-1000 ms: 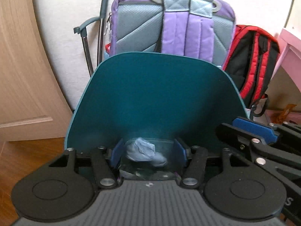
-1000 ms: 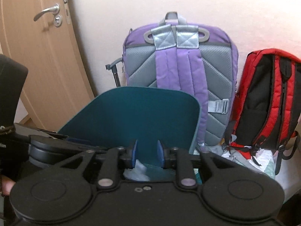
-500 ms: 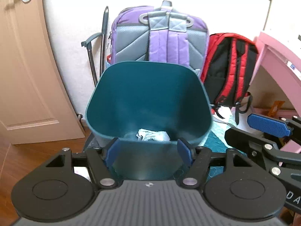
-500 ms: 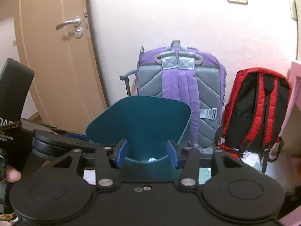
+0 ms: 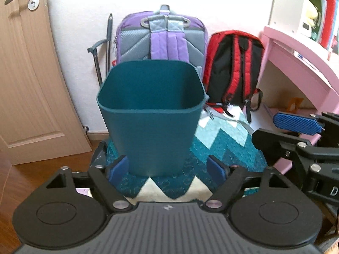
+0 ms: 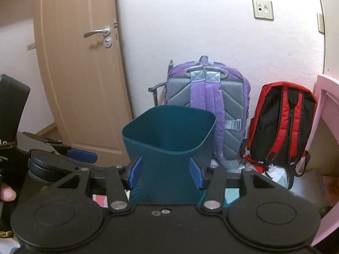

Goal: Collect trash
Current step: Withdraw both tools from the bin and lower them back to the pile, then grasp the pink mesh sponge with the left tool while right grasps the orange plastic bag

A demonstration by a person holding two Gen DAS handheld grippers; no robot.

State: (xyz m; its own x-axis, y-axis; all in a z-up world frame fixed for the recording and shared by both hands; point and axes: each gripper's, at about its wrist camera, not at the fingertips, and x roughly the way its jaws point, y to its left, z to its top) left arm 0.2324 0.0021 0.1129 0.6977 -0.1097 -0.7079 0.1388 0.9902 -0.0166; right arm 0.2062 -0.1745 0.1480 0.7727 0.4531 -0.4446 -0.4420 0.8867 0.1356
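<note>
Left wrist view shows my left tongs [image 5: 167,169] wide and empty, jaws just opened, like my right tongs [image 6: 166,172], with the teal bin [image 5: 151,114] upright on the zigzag rug [image 5: 222,148], so I judge the drop done and more trash needs finding.
</note>
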